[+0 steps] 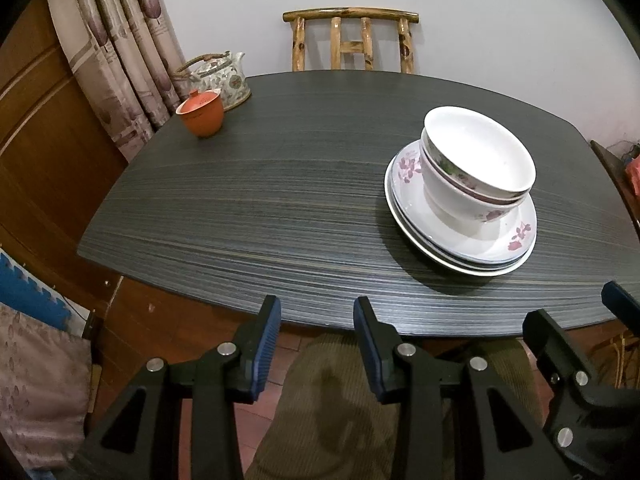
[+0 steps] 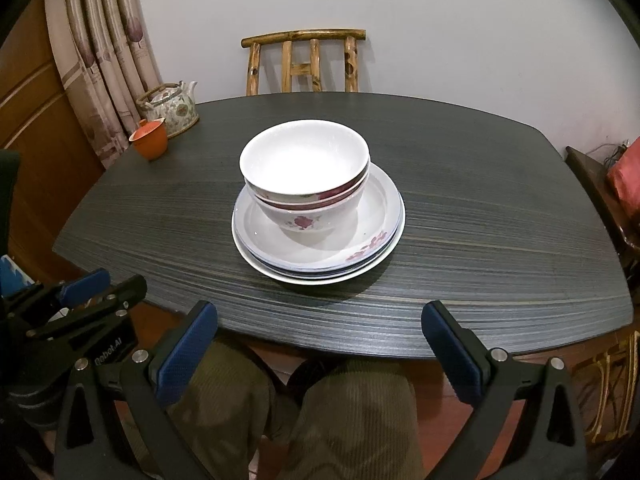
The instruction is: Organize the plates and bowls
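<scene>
Honestly, the bowls (image 2: 305, 176) sat nested on the plates (image 2: 320, 236) mid-table (image 2: 480, 220), dead ahead at 12 o'clock of the right hand-held gripper (image 2: 320, 344), which hung wide open and empty. From the left hand-held gripper (image 1: 317, 340), narrower and empty too, the stack was off at 1 o'clock, so the right looked nearer. How many plates, hard to tell.
</scene>
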Motion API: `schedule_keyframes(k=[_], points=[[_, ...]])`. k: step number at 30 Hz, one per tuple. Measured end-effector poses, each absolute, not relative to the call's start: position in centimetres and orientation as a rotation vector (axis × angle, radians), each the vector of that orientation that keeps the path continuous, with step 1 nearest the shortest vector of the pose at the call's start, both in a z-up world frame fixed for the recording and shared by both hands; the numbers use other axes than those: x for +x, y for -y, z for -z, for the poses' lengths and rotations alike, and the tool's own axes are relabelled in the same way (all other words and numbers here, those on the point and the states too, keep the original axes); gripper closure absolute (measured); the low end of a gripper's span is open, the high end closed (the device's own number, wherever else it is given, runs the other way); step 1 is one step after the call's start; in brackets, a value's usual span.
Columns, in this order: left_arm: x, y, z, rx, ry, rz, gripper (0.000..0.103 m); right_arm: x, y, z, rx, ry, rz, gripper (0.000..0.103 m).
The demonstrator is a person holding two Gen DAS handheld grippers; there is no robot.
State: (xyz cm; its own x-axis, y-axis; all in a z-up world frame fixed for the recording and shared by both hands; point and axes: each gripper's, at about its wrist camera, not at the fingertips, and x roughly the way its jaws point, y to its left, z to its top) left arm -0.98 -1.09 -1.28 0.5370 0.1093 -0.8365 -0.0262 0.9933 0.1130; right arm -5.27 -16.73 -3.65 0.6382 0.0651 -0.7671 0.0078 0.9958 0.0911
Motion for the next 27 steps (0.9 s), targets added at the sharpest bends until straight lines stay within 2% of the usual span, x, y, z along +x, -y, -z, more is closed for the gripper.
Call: schedule_keyframes(k=[27], points=[[-0.81,0.46,1.69,0.084,-1.013,-0.079,0.065,-5.09,16.51,4.10,0.087,-0.888,-0.036,0.002]])
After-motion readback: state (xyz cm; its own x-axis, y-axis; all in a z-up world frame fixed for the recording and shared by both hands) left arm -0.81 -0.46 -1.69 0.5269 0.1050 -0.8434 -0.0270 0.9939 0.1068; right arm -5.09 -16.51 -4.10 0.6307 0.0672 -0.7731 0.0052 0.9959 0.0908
